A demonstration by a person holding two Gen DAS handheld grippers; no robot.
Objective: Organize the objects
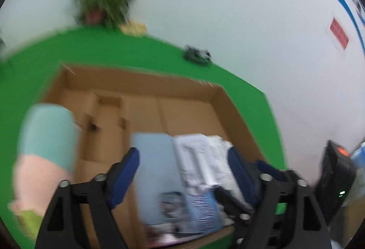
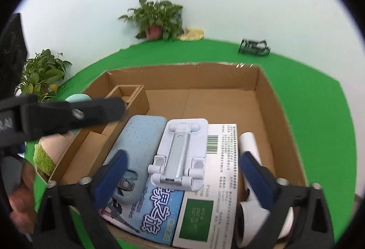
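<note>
Two tools: the right tool (image 2: 182, 173) hovers with fingers spread wide and nothing between them, low in the frame over the box's near end; the left tool (image 1: 182, 171) looks equally spread and empty, though its view is smeared.
Desk (image 2: 319, 112): green cover, carrying the cardboard box (image 2: 262, 80), which fills the middle of both views.
Box contents: a printed carton (image 2: 219, 171) lies flat at the bottom centre, with a blue dotted case (image 2: 139, 137) and a white folding stand (image 2: 180, 148) resting on top; a white roll (image 2: 248, 144) lies just right of the carton.
Small divider box (image 2: 130, 98): against the left wall, apparently empty.
Plush toy (image 2: 49, 146): outside the box, beside its left wall, not yet put away.
Risk: a closing tool could tip the stand off the carton, since it rests loosely; the left tool crosses the right view at left and the two tools could collide.
Hidden: the toy is mostly covered by the left tool; the roll's lower end is behind the right finger; carton print is unreadable in the blurred left view.
</note>
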